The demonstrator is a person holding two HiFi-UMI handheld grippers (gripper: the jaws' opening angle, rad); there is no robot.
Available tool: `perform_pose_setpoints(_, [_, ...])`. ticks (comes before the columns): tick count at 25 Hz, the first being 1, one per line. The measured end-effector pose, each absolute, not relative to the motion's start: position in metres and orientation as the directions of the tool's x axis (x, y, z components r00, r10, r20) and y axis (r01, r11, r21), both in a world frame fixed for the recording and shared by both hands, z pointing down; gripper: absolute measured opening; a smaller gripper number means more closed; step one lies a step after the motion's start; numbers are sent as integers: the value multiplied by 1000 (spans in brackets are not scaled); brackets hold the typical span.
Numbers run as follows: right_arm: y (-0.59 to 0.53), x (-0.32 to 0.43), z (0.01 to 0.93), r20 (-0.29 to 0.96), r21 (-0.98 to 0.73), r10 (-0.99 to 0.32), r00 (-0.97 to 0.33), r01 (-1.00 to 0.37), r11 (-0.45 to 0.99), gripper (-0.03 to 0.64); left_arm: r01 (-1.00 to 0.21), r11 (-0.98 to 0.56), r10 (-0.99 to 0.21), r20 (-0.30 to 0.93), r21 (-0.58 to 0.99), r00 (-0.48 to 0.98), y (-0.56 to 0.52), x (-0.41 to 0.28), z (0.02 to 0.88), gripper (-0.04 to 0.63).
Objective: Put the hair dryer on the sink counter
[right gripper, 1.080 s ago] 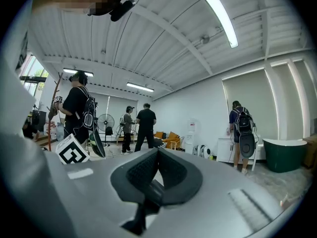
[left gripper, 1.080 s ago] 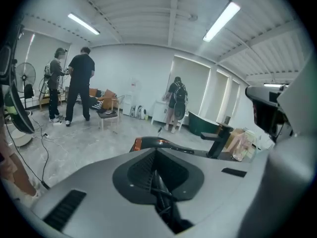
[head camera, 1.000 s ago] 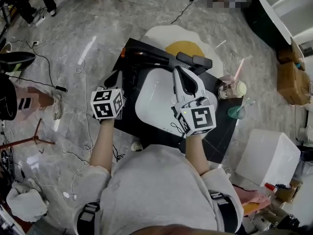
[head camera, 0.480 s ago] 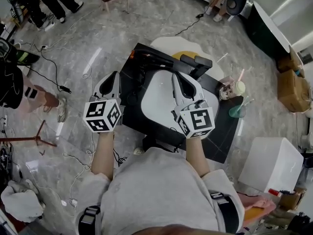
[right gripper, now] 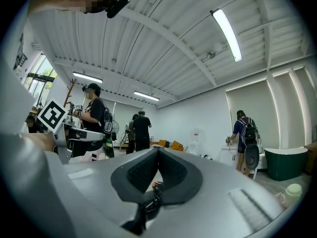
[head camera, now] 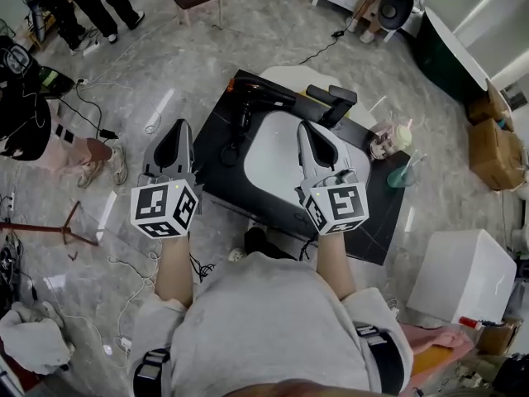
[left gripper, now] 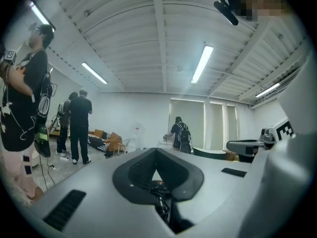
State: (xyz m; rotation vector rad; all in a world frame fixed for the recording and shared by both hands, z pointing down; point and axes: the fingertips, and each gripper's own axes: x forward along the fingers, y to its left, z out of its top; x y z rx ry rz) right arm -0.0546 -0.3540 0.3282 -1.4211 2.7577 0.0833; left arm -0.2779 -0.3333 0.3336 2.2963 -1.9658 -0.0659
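Hair dryer (head camera: pixel 263 96), black, lies on the black sink counter (head camera: pixel 376 226) at its far left corner, just beyond the white basin (head camera: pixel 273 164). Its cord (head camera: pixel 234 139) runs down in a loop beside the basin's left rim. A black faucet (head camera: pixel 332 102) stands just right of the dryer at the basin's far edge.

The right gripper (head camera: pixel 307 127) hangs over the right part of the basin, apart from the dryer. The right gripper view shows its jaws closed tip to tip with nothing between them (right gripper: pixel 158 149). The left gripper (head camera: pixel 176 129) is held over the marble floor (head camera: pixel 149 73), just off the counter's left edge. Its jaws are also fully closed and empty (left gripper: pixel 156 150).

A lidded cup with a straw (head camera: pixel 392 141) and a teal item (head camera: pixel 399 176) sit on the counter's right side.
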Motion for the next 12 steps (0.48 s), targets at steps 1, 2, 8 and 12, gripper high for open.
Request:
perform_pose_setpoints(1, [-349,-54,326,-64,32,-814,-578,-816,577,11,-984,-143,-989,33,106,148,-327,-280,329,8])
perform_pose_setpoints(2, [-344,-53,324,-69,33,-815,-575,-818,574,11,-986,-138,-990,23,97,141,-321,-282,324,8])
perform_pose_setpoints(8, [-310,-50,310,-109,46,-816,-568,-823,567,11,-989,-130,-991,-30,67,128,-282,-285,303,8])
perform_pose_setpoints(12, [-292,-46,304,-133,44,-823,-553,-833,552,11,-991,-125,-991,-59,47,122,-263,-287,293,8])
